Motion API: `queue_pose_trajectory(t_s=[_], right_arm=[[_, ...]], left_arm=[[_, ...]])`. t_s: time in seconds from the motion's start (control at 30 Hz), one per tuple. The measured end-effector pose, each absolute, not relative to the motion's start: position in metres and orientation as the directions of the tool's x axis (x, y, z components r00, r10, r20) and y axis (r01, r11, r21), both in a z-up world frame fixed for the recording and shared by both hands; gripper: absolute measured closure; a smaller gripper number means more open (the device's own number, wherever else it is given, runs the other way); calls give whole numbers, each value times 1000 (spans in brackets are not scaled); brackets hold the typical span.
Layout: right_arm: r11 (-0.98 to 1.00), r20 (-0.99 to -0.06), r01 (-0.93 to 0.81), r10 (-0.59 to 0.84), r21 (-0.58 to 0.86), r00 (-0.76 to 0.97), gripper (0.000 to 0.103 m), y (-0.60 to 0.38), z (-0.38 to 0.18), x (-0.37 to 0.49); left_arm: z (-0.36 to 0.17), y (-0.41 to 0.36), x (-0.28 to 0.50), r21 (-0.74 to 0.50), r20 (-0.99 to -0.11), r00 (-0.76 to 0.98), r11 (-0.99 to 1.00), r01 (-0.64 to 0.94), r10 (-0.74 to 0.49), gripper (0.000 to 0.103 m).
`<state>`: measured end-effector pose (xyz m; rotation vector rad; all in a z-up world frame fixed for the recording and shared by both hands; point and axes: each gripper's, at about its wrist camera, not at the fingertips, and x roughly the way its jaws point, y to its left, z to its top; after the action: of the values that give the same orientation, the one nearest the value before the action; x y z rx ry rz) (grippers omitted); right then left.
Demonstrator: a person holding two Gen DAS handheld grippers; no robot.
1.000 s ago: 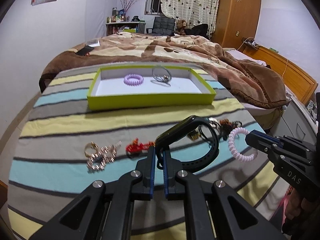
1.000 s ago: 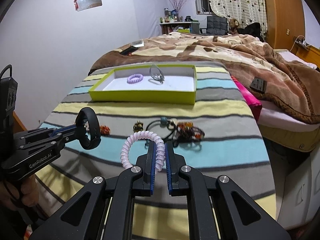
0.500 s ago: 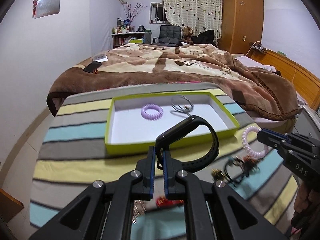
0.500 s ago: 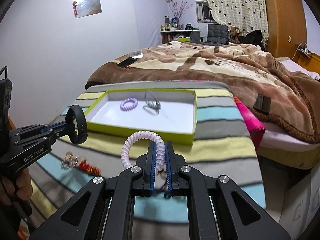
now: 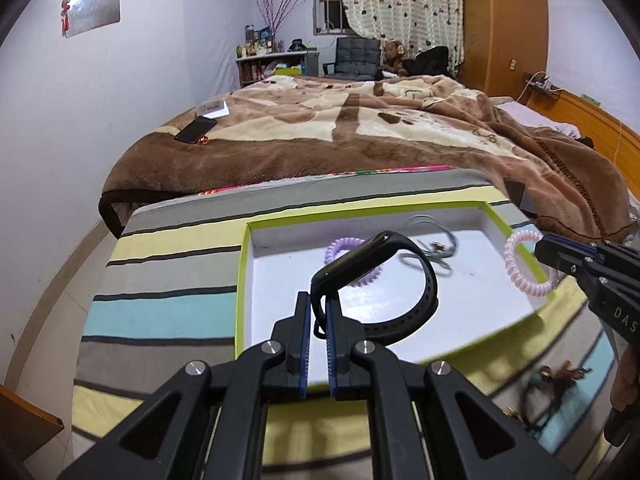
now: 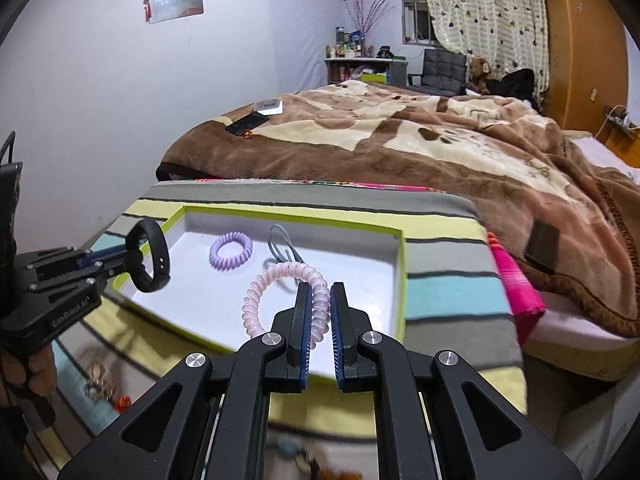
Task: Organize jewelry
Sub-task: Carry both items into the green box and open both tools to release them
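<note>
My left gripper [image 5: 318, 304] is shut on a black wristband [image 5: 380, 280] and holds it above the near left part of the green-rimmed white tray [image 5: 241, 280]. My right gripper [image 6: 319, 296] is shut on a pale pink spiral hair tie [image 6: 276, 284] and holds it above the tray [image 6: 401, 280] near its front. In the tray lie a purple spiral hair tie [image 6: 231, 250] and a thin grey necklace [image 6: 282, 246]. The left gripper with the wristband [image 6: 147, 256] shows at the left of the right wrist view. The right gripper with the pink tie [image 5: 524, 264] shows at the right of the left wrist view.
The tray sits on a striped cloth [image 5: 168, 280] at the foot of a bed with a brown blanket [image 5: 360, 132]. Loose jewelry lies on the cloth near me: gold and red pieces [image 6: 102, 384], dark beaded pieces [image 5: 556, 380]. A phone [image 5: 196, 130] lies on the bed.
Both grippers have moved forward with their items, from above the loose jewelry to above the tray. The tray now fills the middle of both views.
</note>
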<state>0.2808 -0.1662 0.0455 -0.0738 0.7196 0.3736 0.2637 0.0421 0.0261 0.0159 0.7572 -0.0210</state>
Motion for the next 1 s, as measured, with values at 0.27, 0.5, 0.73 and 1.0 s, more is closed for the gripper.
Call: queue_pose_trajectory(t_s=[0.27,0.5,0.73,1.0], right_arm=[[937,-703,-341,292,75,648,94,-155,23,322],[953,-738,-292,256,83,624,94,-158,9,349],[959,-771,-265,241,97,590,94,-161,2,365],[956,-790,-271,248,108,561,93,-159,-2,371]], left_arm=[[7,51,299,28,-726,687,1000,-1,21,96],[-9,53,317,39,-753,656,999,-18,41,96],[-8,52,326,42,-759,649,999,-13,41,96],[-6,49,332,40,-763,646,999,-3,33,95]])
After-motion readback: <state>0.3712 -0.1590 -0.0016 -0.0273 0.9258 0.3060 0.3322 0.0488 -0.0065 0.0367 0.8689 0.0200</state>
